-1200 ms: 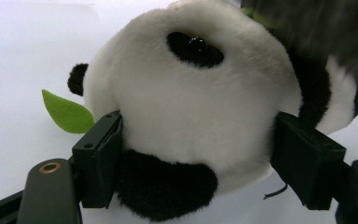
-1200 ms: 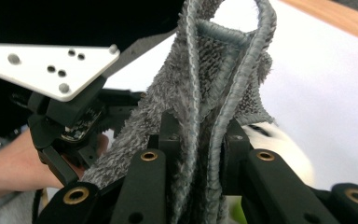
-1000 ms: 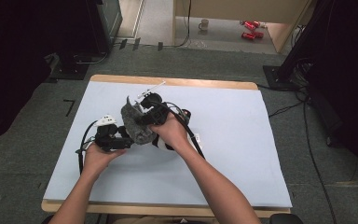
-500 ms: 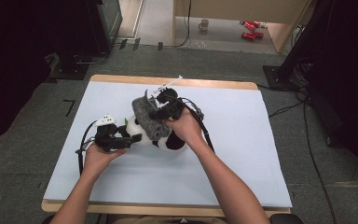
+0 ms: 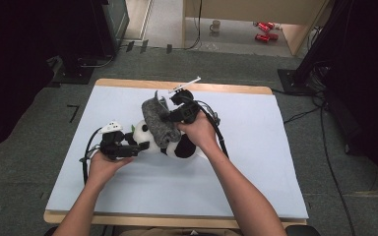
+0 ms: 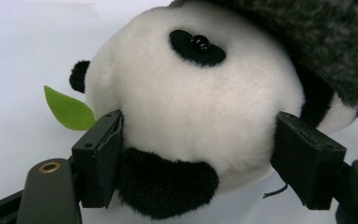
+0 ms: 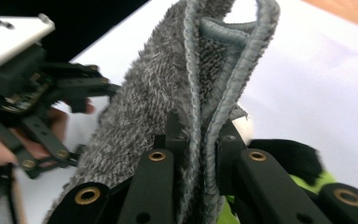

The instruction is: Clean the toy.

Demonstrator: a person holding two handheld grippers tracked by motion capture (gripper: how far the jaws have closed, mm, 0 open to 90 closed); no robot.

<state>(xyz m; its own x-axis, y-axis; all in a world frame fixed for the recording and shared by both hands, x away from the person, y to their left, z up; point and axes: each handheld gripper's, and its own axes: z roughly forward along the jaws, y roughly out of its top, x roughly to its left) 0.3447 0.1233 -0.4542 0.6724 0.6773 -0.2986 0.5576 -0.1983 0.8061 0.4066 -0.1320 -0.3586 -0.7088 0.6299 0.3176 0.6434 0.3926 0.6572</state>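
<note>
Pinching fluffy grey towel, round plush panda

Both forearms are bare, no sleeves reaching the wrists. The left gripper is a black frame with a white cap on top and a black cable looping behind it. The right gripper is black too, topped by a pale grey plate, with brass-ringed screw holes along its jaw arms and a trailing black cable.
</note>
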